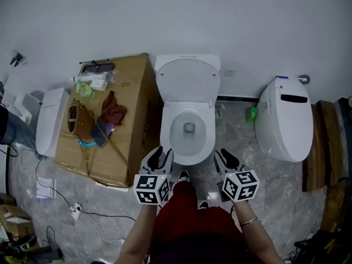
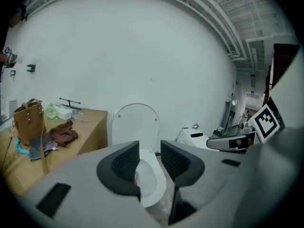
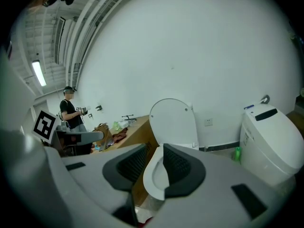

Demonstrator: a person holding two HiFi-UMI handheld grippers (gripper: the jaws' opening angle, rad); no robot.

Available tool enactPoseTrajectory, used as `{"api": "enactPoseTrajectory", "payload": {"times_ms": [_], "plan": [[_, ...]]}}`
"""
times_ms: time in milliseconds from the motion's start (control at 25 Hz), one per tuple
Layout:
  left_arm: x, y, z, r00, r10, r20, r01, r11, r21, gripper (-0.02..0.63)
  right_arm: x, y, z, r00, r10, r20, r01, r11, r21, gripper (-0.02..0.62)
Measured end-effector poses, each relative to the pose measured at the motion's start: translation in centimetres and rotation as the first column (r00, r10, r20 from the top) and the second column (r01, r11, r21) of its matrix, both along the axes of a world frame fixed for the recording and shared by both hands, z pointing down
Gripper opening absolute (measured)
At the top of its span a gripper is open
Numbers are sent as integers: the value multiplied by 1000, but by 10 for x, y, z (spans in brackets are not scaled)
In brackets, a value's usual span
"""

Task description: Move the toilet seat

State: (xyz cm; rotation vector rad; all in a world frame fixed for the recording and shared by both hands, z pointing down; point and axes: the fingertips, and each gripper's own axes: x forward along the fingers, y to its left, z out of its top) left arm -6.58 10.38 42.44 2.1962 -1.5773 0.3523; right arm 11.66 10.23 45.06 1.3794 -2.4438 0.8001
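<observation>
A white wall (image 1: 181, 15) backs a bathroom showroom with a grey marbled floor (image 1: 275, 202), seen from above.

Low in the head view, the left gripper (image 1: 159, 155) and the right gripper (image 1: 226, 159) are held side by side. Each points toward a white toilet (image 1: 190, 153) straight ahead. Both are released: in each gripper view the dark ribbed pads stand apart with nothing pressed between them, and only the distant toilet shows through the gap. Neither gripper touches the toilet.

The left gripper sits just off the bowl's front left edge, the right one near its front right edge. The toilet seat (image 1: 172, 126) lies flat around the bowl opening, and the lid (image 1: 188, 81) stands raised against the wall.

Left of the toilet, touching its side, is a large cardboard box (image 1: 137, 114). A brown handbag (image 1: 77, 120) and a reddish cloth (image 1: 114, 110) lie on top of it. To the right stands a second toilet (image 1: 283, 120) with its lid closed, and a small green bottle (image 1: 252, 114) sits on the floor between the two. The right gripper view shows a person (image 3: 71, 113) standing far off.
</observation>
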Motion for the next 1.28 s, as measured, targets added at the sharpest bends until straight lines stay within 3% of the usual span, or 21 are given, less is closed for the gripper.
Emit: {"api": "enactPoseTrajectory", "payload": {"times_ms": [360, 760, 1040, 1280], "plan": [[-33, -68, 30, 999, 27, -33, -29, 997, -78, 133, -18, -60, 33, 997, 72, -37, -75, 991, -114, 132], [-62, -101, 84, 999, 5, -48, -14, 979, -203, 150, -24, -84, 75, 991, 118, -62, -130, 959, -254, 160], [-72, -108, 142, 998, -49, -28, 38, 950, -310, 150, -16, -89, 137, 989, 123, -86, -146, 914, -378, 210], [-77, -106, 205, 998, -69, 5, 65, 906, -417, 164, -17, -86, 190, 993, 60, -106, -103, 878, -467, 224]]}}
